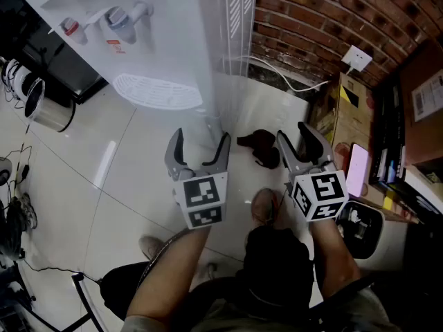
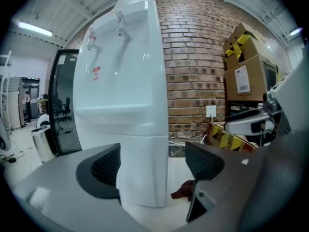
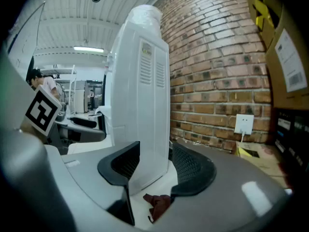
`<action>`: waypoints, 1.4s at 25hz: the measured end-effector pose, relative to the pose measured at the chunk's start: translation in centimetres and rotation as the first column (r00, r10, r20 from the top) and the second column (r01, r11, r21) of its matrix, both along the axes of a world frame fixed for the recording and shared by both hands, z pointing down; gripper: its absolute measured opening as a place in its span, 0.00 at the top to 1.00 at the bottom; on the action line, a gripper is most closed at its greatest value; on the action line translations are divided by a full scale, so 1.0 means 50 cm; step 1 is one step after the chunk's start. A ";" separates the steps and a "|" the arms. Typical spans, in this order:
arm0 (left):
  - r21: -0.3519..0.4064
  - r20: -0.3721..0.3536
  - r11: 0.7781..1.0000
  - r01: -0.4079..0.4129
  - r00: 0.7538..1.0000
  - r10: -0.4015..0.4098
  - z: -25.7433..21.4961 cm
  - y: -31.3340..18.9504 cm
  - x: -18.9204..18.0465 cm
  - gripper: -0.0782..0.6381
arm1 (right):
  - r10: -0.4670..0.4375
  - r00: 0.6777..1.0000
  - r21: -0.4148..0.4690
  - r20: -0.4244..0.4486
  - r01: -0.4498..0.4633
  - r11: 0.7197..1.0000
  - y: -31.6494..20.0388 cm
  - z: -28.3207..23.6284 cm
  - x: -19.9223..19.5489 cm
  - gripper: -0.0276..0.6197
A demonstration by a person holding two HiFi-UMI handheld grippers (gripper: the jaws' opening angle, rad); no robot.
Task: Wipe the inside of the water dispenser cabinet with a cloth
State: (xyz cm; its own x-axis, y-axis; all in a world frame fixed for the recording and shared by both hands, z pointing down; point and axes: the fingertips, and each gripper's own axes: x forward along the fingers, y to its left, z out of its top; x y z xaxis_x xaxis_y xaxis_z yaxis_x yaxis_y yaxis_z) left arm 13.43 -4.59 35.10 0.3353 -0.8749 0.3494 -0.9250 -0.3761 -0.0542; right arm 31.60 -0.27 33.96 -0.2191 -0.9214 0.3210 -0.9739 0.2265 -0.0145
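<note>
Forearms (image 1: 173, 275) were closest to the head cam, both reaching toward the water dispenser (image 1: 159, 40). I held the left gripper (image 1: 201, 138) in front of the dispenser's base, short of it, no contact. Its jaws stood wide apart with nothing in them; its own view just framed the dispenser's lower body between the pads. My right gripper (image 1: 293, 133) sat off the dispenser's side-panel corner, also clear of it. Its jaws were about half spread, empty too. The cloth (image 1: 259, 147), dark reddish brown, lay crumpled on the floor tiles (image 1: 124, 185) just beside the dispenser's base, on the brick wall (image 1: 311, 19) side. I had neither gripper on it; the right one was nearer, above it and short of it. The wall socket (image 1: 356, 59) and cardboard box (image 1: 349, 113) were further out on that same side of the dispenser. A steel bin (image 1: 45, 113) stood off the dispenser's opposite side.
</note>
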 end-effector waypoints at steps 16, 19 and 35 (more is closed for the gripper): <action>-0.030 0.094 0.996 0.086 0.992 -0.083 0.099 -0.108 0.020 0.28 | -0.076 0.990 -0.635 -0.115 -0.015 0.772 -0.122 0.720 0.023 0.44; -0.043 0.101 0.996 0.075 0.992 -0.071 0.098 -0.101 0.012 0.28 | -0.081 0.982 -0.694 -0.171 -0.062 0.717 -0.105 0.759 0.043 0.61; -0.091 0.202 0.994 -0.063 0.976 0.080 0.094 0.137 -0.230 0.59 | -0.382 0.923 -0.205 0.041 0.382 0.901 0.007 0.187 -0.216 0.85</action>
State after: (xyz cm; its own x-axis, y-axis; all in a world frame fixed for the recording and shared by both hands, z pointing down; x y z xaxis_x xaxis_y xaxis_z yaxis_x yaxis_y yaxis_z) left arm 1.93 2.24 39.79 0.3094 -0.8163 0.4877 -0.8679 -0.4520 -0.2059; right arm 20.81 0.08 43.31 -0.5406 -0.6812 0.4936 -0.8134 0.5730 -0.1001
